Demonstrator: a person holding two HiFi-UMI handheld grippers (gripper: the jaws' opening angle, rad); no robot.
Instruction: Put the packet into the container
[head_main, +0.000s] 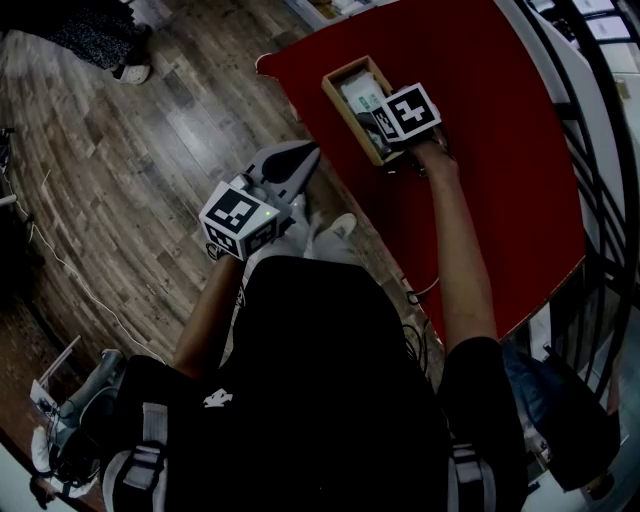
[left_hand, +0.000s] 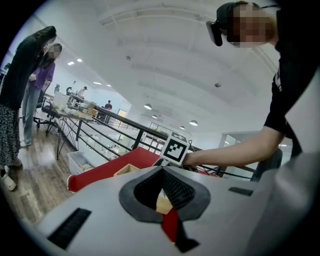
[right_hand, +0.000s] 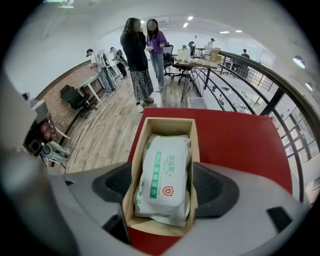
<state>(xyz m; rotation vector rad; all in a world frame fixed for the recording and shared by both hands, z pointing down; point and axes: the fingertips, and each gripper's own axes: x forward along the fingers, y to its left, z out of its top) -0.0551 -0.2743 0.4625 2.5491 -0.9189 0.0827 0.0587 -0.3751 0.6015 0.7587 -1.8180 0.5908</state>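
A white and green packet (right_hand: 162, 175) lies flat inside the long wooden container (right_hand: 167, 123) on the red table (right_hand: 240, 145). My right gripper (right_hand: 161, 187) points steeply down over the container's near end. Its jaws stand wide, one on either side of the container's walls, and neither pad presses on the packet. In the head view the right gripper (head_main: 375, 130) covers the near end of the container (head_main: 340, 85), and part of the packet (head_main: 362, 95) shows. My left gripper (head_main: 290, 165) hangs off the table's left edge, empty, with its tips together. The left gripper view shows the left gripper (left_hand: 162, 172) aimed level toward the container (left_hand: 127, 170).
The red table (head_main: 470, 150) ends at a black railing (head_main: 590, 150) on the right and a wood floor (head_main: 150, 150) on the left. Two people (right_hand: 142, 55) stand on the floor beyond the table. Desks and chairs sit farther back.
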